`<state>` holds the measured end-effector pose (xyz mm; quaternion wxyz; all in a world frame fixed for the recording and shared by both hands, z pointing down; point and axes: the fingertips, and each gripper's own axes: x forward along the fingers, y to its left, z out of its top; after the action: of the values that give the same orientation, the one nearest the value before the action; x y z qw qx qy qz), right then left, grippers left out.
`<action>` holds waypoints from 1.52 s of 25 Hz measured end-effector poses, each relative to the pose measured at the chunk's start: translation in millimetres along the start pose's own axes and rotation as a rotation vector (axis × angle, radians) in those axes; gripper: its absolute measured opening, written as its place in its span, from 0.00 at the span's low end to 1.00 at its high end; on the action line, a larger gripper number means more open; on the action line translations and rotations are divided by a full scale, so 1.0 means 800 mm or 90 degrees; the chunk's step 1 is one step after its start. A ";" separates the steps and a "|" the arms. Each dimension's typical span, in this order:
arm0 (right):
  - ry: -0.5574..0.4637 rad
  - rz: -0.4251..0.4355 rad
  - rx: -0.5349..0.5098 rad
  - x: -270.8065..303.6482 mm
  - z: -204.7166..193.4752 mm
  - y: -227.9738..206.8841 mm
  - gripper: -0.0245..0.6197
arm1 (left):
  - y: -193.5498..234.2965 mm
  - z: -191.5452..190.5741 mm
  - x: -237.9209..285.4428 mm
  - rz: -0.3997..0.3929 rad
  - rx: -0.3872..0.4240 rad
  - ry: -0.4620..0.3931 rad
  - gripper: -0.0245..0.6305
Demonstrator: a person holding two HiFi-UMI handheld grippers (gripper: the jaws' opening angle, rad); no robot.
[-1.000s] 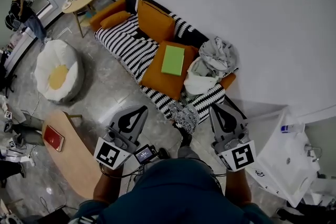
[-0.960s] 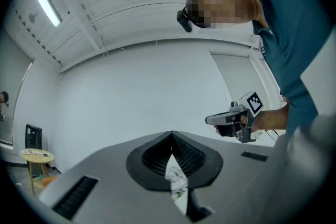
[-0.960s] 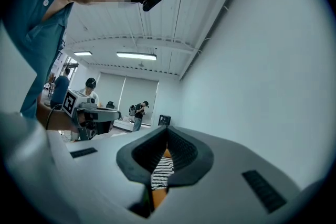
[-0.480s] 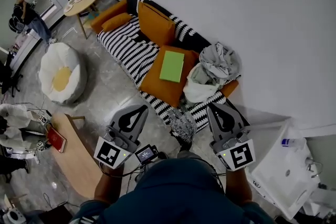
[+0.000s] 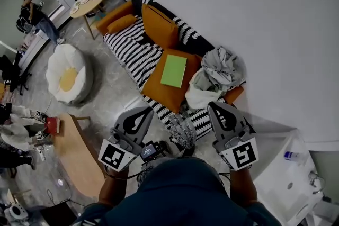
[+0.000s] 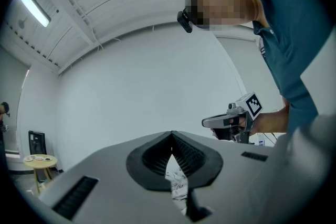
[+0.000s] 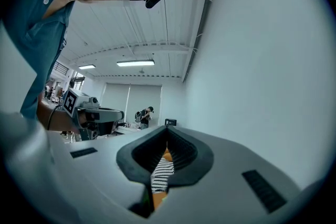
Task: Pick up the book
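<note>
Now | left gripper (image 5: 147,110) closed, empty | right gripper (image 5: 212,105) closed, empty | green book (image 5: 174,71) flat on orange cushion (image 5: 159,90), untouched

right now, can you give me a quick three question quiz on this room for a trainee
1. True or false: the book lies on the floor.
2. What colour is the cushion under the book? A orange, B white, C blue.
3. Fill in: the left claw and the right claw are both ___ with nothing in them.
Key: 1 false; 2 A; 3 shut.
</note>
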<state>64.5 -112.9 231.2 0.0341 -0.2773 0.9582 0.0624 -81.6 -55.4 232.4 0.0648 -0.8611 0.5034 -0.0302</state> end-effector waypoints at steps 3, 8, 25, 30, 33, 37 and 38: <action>-0.002 0.005 0.007 0.005 -0.004 -0.007 0.06 | 0.009 0.002 0.009 0.006 0.005 0.000 0.04; -0.004 0.002 0.002 0.018 -0.007 -0.022 0.06 | 0.024 -0.004 0.030 0.003 0.003 -0.004 0.04; 0.067 -0.064 -0.003 0.109 -0.052 -0.070 0.06 | 0.167 -0.147 0.146 -0.083 -0.110 0.074 0.04; 0.118 -0.087 0.018 0.133 -0.079 -0.088 0.06 | 0.201 -0.225 0.197 -0.114 -0.153 0.107 0.05; 0.142 -0.096 0.033 0.146 -0.096 -0.097 0.06 | 0.216 -0.281 0.224 -0.134 -0.183 0.148 0.13; 0.179 -0.115 0.063 0.161 -0.120 -0.109 0.06 | 0.237 -0.368 0.253 -0.149 -0.238 0.216 0.28; 0.184 -0.119 0.066 0.164 -0.126 -0.112 0.06 | 0.244 -0.392 0.259 -0.146 -0.256 0.233 0.33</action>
<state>-1.3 -270.9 309.1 -0.0841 -0.3691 0.9251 -0.0310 -185.0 -355.6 512.1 -0.2026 -0.8883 0.4019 -0.0915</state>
